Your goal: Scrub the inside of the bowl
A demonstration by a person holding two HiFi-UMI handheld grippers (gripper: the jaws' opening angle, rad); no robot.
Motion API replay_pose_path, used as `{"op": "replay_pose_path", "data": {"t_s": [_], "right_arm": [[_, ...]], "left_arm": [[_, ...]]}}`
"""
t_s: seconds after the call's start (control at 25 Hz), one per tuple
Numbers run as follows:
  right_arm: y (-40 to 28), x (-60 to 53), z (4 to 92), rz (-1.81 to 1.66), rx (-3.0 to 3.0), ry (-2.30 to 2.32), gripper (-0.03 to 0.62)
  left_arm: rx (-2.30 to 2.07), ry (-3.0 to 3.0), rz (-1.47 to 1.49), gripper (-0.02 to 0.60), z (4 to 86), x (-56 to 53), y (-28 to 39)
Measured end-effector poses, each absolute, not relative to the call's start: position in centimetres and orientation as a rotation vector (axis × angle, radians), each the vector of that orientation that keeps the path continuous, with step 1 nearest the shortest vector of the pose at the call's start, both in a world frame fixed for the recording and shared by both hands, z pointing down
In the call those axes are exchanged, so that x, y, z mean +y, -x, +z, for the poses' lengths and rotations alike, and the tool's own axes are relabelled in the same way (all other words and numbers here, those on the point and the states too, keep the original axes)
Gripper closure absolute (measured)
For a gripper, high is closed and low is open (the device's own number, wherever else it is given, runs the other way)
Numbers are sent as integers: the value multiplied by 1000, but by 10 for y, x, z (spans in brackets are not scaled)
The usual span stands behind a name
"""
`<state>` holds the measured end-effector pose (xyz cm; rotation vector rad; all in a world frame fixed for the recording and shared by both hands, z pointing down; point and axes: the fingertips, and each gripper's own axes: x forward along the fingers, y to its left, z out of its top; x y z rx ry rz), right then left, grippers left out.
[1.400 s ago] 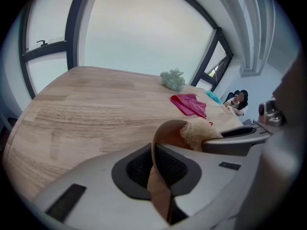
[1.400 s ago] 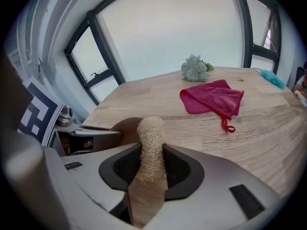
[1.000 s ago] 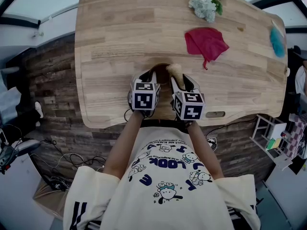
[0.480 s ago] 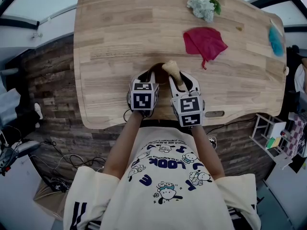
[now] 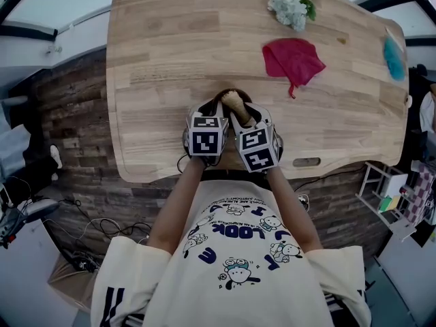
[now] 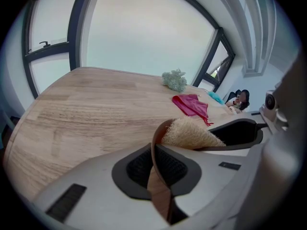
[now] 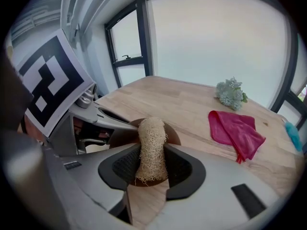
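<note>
A: What was seen, taken from the biggest thing down?

B: A wooden table (image 5: 163, 60) was seen first. Close to its near edge a brown bowl (image 5: 219, 99) was set, with both grippers brought together over it. The bowl's thin rim was clamped tight by the left gripper (image 6: 156, 169). A loofah (image 7: 151, 147) was gripped between the pads of the right gripper (image 7: 151, 169), whose jaws had just been eased a little wider about it.

A: Which step was judged to be in hand?

B: The scrubbing itself was judged to be under way, with the bowl steadied on one side and the loofah worked from the other. Whether the tip was pressed on the inner wall could not be told.

A: What was called for next?

B: A sweep round the inside was called for, with the tip kept against the wall and the rim held fast.

A: How was the loofah pointed?

B: Its long axis was laid along the right gripper's jaws. Its free end was pointed away from the person, over the bowl's hollow.
</note>
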<state>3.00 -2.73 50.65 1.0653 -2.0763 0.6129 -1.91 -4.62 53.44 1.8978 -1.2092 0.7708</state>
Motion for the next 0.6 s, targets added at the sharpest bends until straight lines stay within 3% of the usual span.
{"op": "replay_pose_path", "data": {"t_s": [0.12, 0.28, 0.44, 0.6], "right_arm": [[-29, -26, 505, 610, -2087, -1054, 442], [-27, -24, 494, 597, -2123, -1054, 364], [-27, -28, 486, 596, -2141, -1091, 367], [-27, -33, 486, 596, -2144, -1106, 458]], "left_arm": [[-1210, -1896, 774, 543, 535, -46, 20], [-1216, -1908, 773, 543, 536, -47, 18], [-1220, -1912, 768, 543, 536, -49, 18], [-1213, -1901, 775, 543, 538, -47, 18]]}}
